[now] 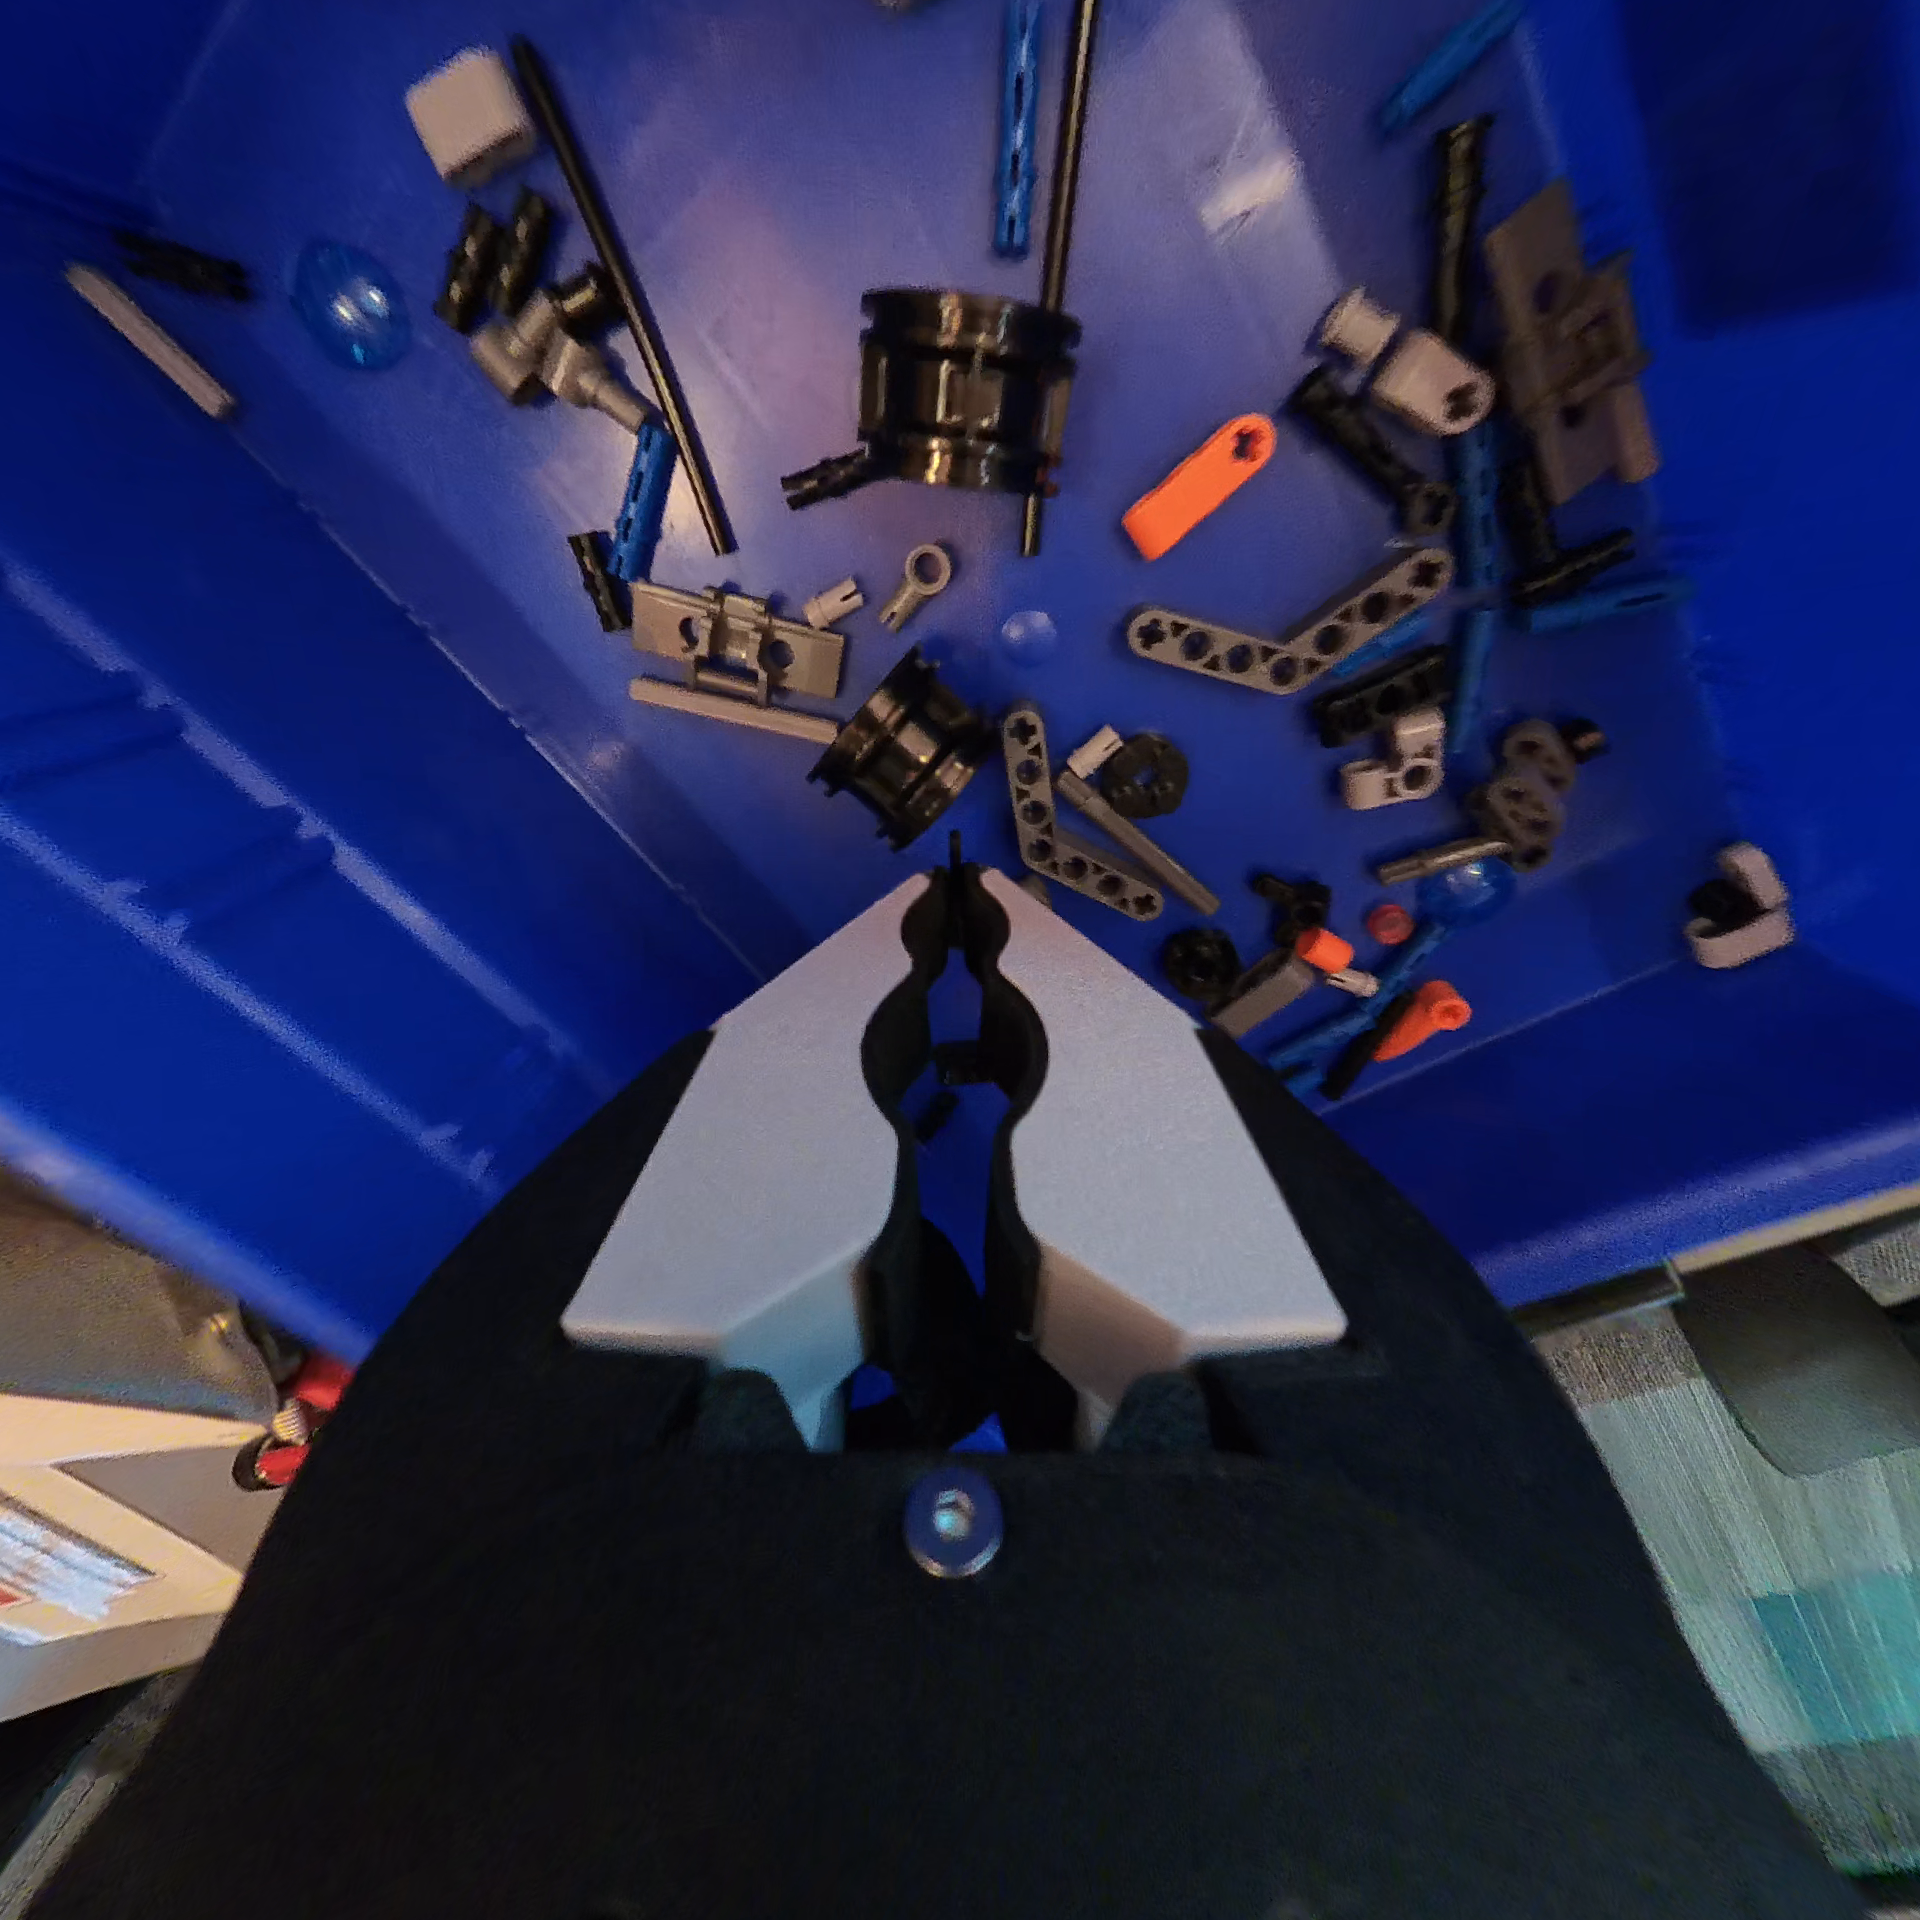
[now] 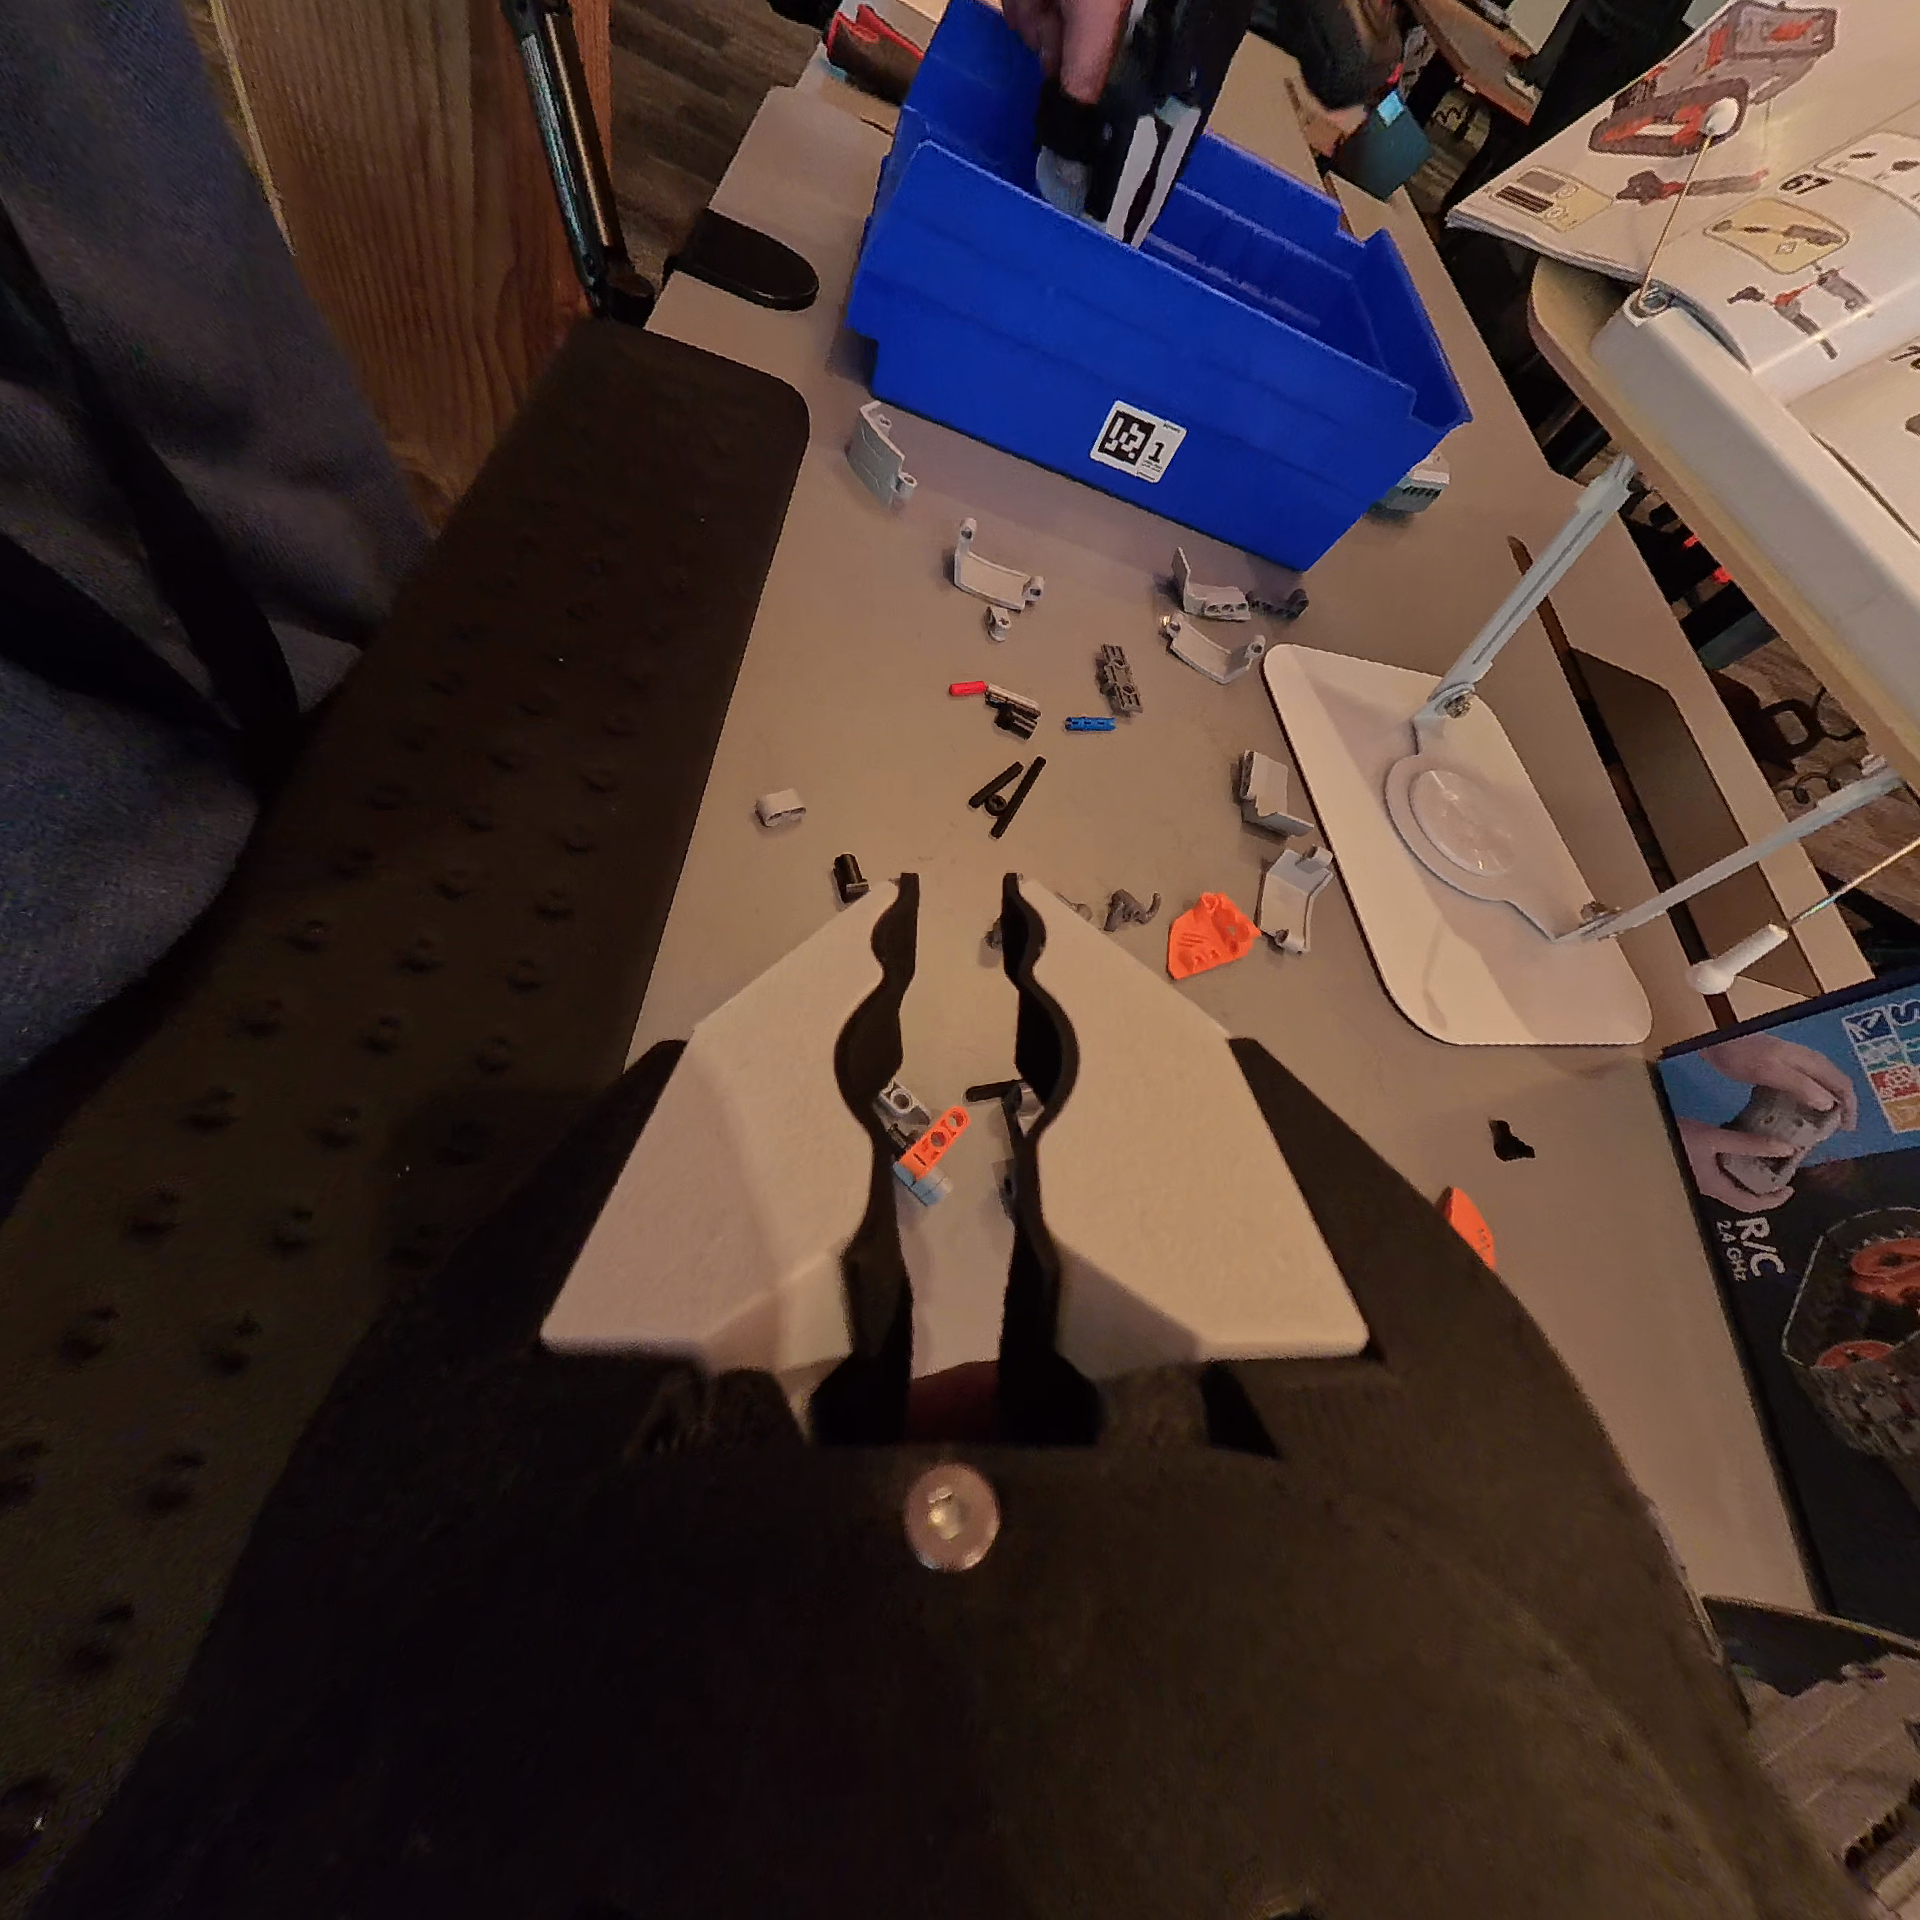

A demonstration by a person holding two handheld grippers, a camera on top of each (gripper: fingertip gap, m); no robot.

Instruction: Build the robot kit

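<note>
My left gripper (image 1: pixel 956 883) is inside a blue bin (image 1: pixel 416 831) and is shut on a thin black pin (image 1: pixel 956 847) whose tip pokes out past the fingertips. Just beyond it lie a small black wheel hub (image 1: pixel 904 748) and a grey bent beam (image 1: pixel 1070 831). In the right wrist view the left gripper (image 2: pixel 1122 156) shows far off, held by a hand inside the blue bin (image 2: pixel 1039 343). My right gripper (image 2: pixel 961 894) is open and empty above the grey table (image 2: pixel 831 727). A small orange beam (image 2: pixel 935 1138) lies on the table below its jaws.
The bin floor holds several loose parts: a large black hub (image 1: pixel 961 390), an orange beam (image 1: pixel 1200 483), black rods. On the table lie scattered grey and black parts, an orange panel (image 2: pixel 1210 935), a white stand base (image 2: pixel 1351 748) and a box (image 2: pixel 1818 1247). A black studded plate (image 2: pixel 416 831) is on the left. Left tips to right tips: about 50 cm. My right gripper is the nearer one to the black studded plate (image 2: pixel 416 831): about 12 cm, against 50 cm.
</note>
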